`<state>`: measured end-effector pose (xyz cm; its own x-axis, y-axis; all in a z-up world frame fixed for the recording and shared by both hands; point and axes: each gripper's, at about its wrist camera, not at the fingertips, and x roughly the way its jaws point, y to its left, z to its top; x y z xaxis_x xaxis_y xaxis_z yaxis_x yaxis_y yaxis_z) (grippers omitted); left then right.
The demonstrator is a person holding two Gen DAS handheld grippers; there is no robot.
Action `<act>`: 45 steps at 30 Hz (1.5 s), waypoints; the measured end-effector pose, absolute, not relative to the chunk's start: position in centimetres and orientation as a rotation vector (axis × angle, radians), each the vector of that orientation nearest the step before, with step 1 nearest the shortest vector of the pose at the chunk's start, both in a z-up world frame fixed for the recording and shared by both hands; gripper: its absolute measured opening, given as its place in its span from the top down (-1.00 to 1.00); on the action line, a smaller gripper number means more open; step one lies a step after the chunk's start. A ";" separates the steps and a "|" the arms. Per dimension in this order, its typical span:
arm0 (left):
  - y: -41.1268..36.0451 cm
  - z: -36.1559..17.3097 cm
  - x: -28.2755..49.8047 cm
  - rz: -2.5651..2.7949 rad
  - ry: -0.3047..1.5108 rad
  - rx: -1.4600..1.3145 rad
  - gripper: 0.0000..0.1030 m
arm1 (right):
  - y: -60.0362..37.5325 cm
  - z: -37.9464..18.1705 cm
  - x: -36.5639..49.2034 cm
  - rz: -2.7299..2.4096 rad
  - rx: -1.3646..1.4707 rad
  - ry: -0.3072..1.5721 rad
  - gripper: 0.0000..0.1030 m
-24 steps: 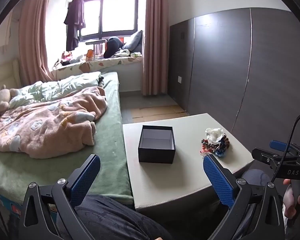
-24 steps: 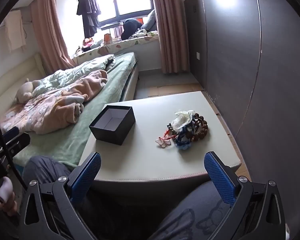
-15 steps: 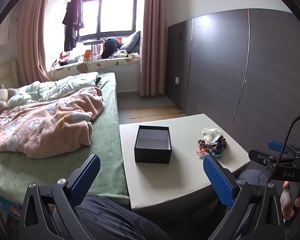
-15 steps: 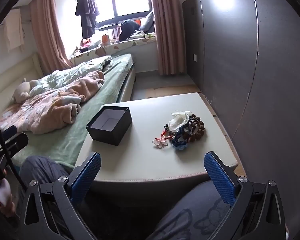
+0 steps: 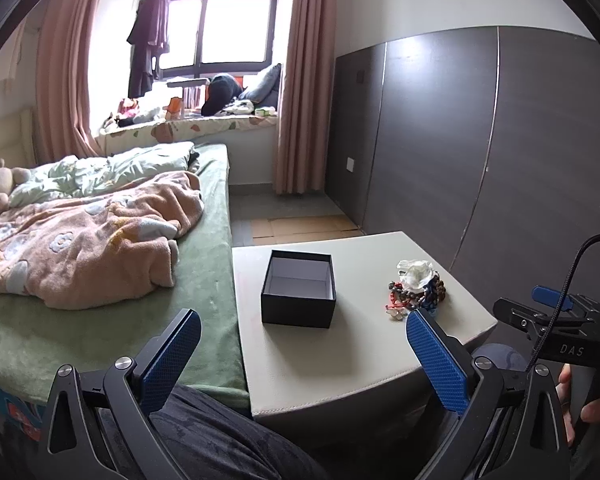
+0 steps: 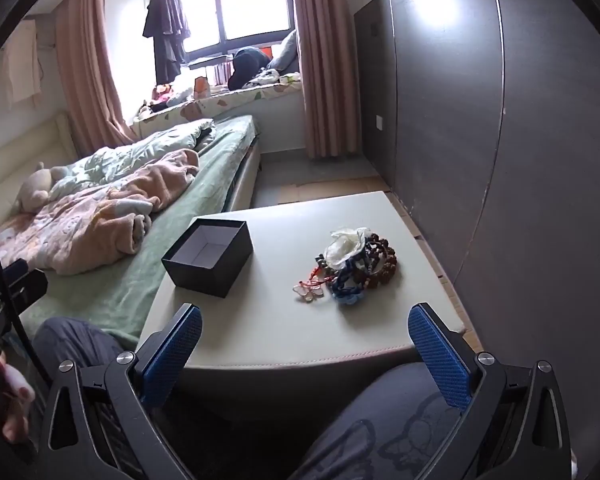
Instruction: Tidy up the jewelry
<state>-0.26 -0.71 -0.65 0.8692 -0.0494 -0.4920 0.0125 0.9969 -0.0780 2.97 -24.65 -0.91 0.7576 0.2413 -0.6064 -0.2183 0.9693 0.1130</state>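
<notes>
An open, empty black box [image 5: 299,289] stands on a pale low table [image 5: 340,352]; it also shows in the right wrist view [image 6: 209,256] on the table [image 6: 284,332]. A pile of jewelry [image 5: 416,288] lies to the box's right: bead bracelets, a white flower piece, red and blue cords, also seen in the right wrist view [image 6: 352,266]. My left gripper [image 5: 302,346] is open and empty, held back from the table's near edge. My right gripper [image 6: 306,342] is open and empty, also short of the near edge.
A bed with a green sheet [image 5: 100,320] and a pink blanket [image 5: 80,240] adjoins the table's left side. A dark panelled wall [image 6: 500,140] runs along the right. The person's legs [image 6: 380,432] are below the near edge. The right tool shows in the left view [image 5: 560,332].
Both views have shifted slightly: the box and jewelry sit a little further left and lower in the frames. Both grippers remain open and empty.
</notes>
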 end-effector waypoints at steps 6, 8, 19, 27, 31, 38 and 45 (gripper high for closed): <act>-0.8 -0.5 -0.3 -0.030 0.530 -0.084 -0.99 | -24.5 -1.0 3.0 0.263 0.035 0.674 -1.00; -0.9 -0.4 -0.4 -0.023 0.521 -0.072 -0.99 | -24.5 -1.0 3.0 0.259 0.027 0.677 -1.00; -0.9 -0.3 -0.5 -0.014 0.530 -0.070 -0.99 | -24.7 -0.9 2.9 0.258 0.030 0.668 -1.00; -0.8 -0.2 -0.6 -0.015 0.532 -0.070 -0.99 | -24.6 -0.8 2.6 0.261 0.024 0.665 -1.00; -0.8 -0.1 -0.8 -0.019 0.530 -0.064 -0.99 | -24.7 -0.8 2.6 0.261 0.024 0.665 -1.00; -1.1 0.1 -0.9 -0.024 0.527 -0.060 -0.99 | -24.7 -0.4 2.4 0.258 0.027 0.660 -1.00; -1.3 0.1 -1.0 -0.028 0.527 -0.056 -0.99 | -24.8 -0.2 2.4 0.258 0.026 0.659 -1.00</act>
